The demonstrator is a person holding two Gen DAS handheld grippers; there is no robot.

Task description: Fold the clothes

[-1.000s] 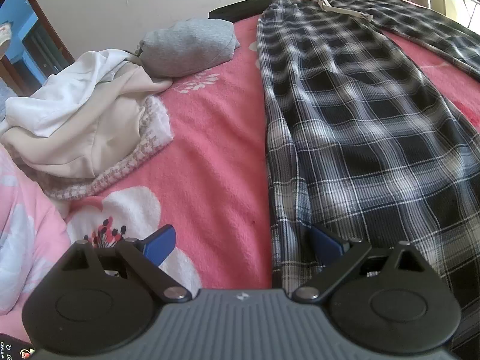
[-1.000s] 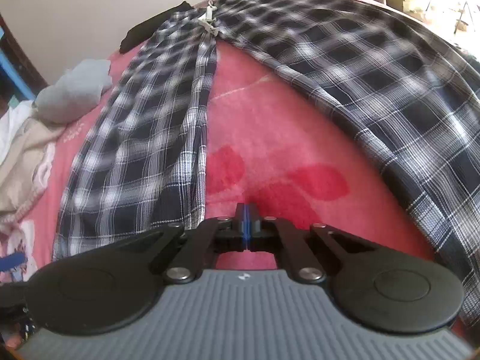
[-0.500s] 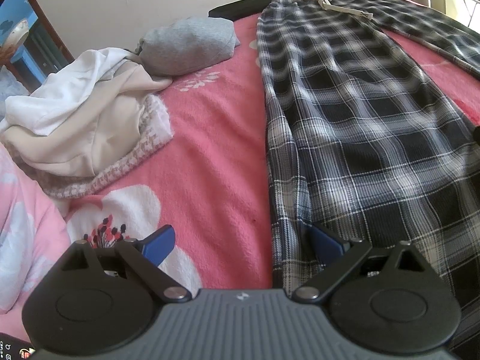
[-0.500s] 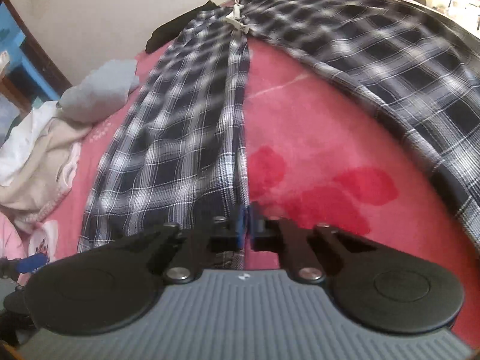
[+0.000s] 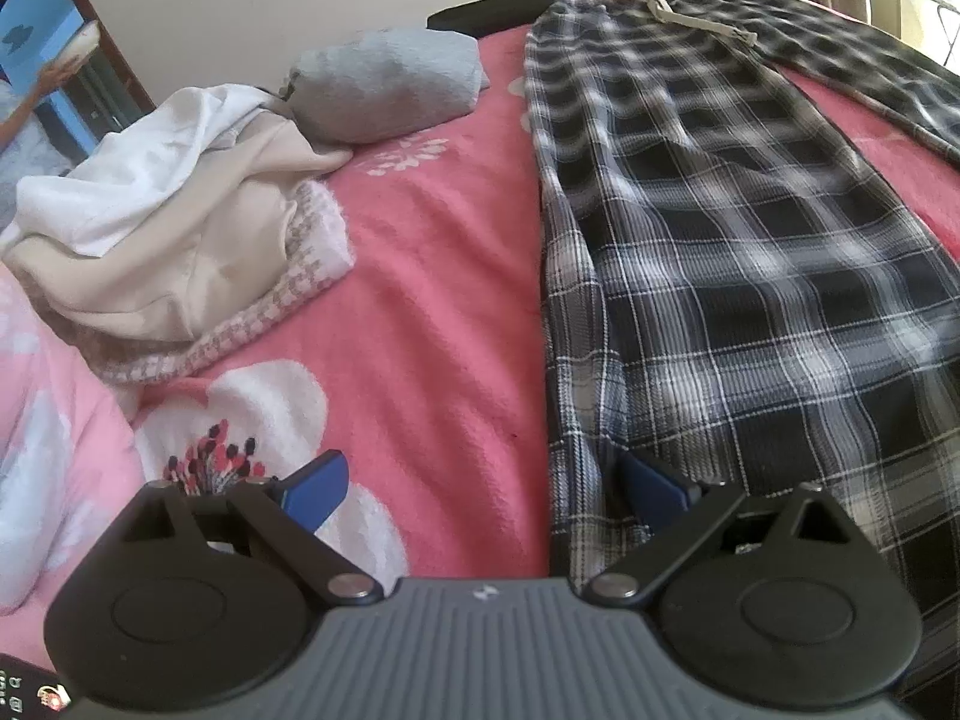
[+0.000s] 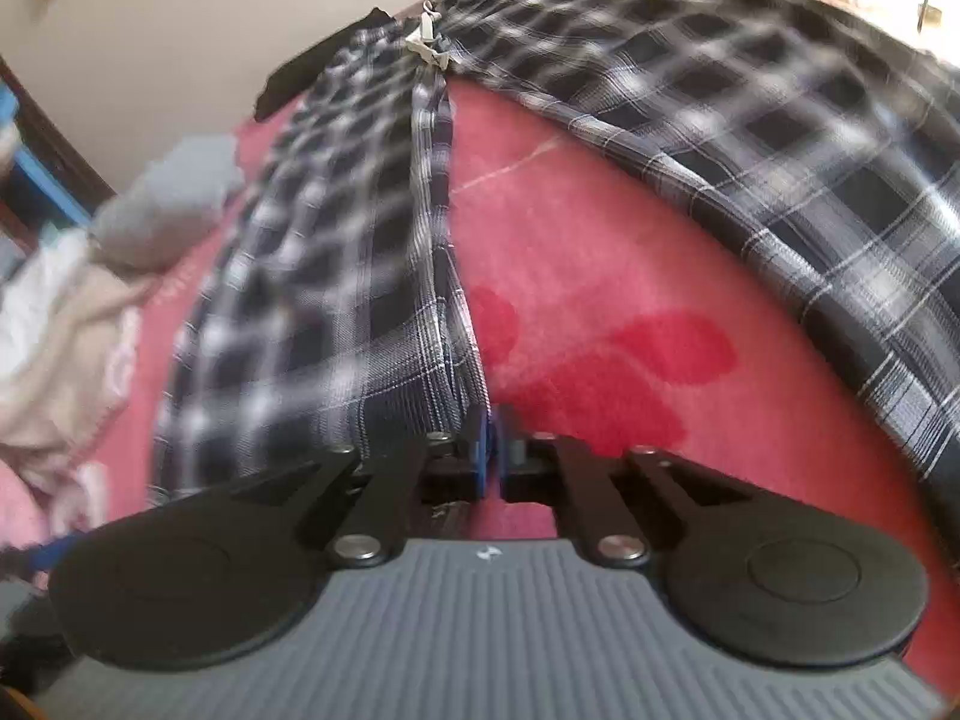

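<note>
- Left gripper (image 5: pixel 480 489) angled down toward the pink floral blanket (image 5: pixel 420 300), jaws spread wide and empty; one blue pad over the white flower print, the other tucked against the outer hem edge of the plaid trousers (image 5: pixel 720 252).
- Right gripper (image 6: pixel 493 450) also tilted down, nearly closed with only a thin slit between the pads, poised at the inner edge of the near trouser leg; fabric between the pads not discernible.
- Plaid trousers spread flat on the blanket, legs splayed apart, drawstring waist at the far end.
- Heap of white and beige garments (image 5: pixel 168 240) well left, grey folded bundle (image 5: pixel 384 84) behind it.
</note>
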